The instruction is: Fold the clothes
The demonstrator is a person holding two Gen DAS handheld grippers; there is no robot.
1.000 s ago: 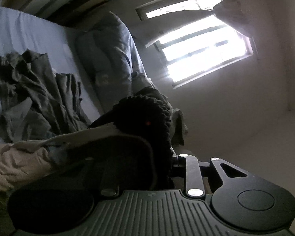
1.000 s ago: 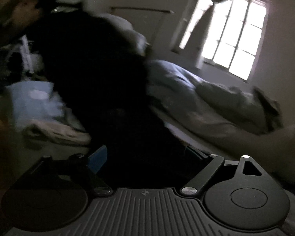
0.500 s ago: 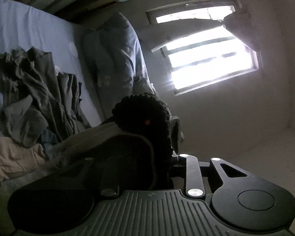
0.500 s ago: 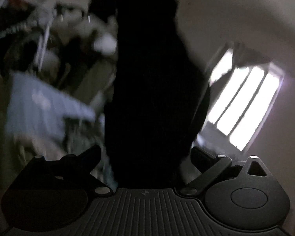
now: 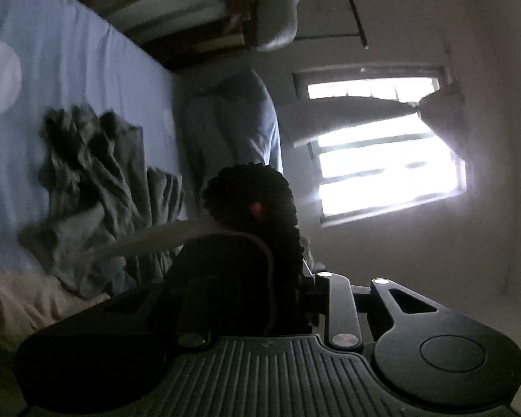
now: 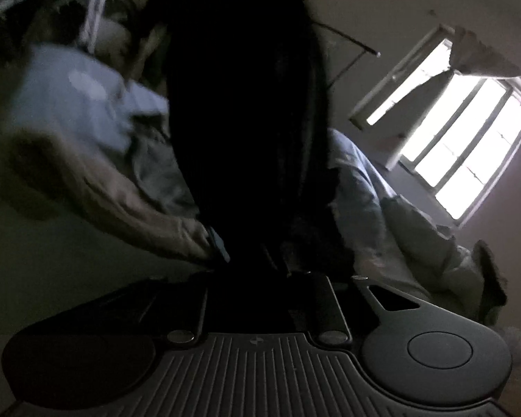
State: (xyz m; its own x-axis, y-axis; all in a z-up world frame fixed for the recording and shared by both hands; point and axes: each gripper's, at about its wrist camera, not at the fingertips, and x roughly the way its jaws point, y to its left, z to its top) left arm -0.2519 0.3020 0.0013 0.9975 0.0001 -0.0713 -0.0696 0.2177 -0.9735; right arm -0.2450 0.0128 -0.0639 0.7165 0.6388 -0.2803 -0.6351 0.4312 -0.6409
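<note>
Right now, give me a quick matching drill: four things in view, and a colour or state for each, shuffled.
Things:
1. dark garment
2. crumpled clothes
3. bed sheet
4. window

Descriptions:
A. light blue with pale dots
B. bright, overexposed
C. grey-green, heaped on the bed
D. hanging in front of the right gripper, nearly black

Pairs: 1-D, 2-C, 3-A, 4-B

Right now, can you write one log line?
task: fold clothes | both grippers: shut on black garment | grey clothes: crumpled on bed
</note>
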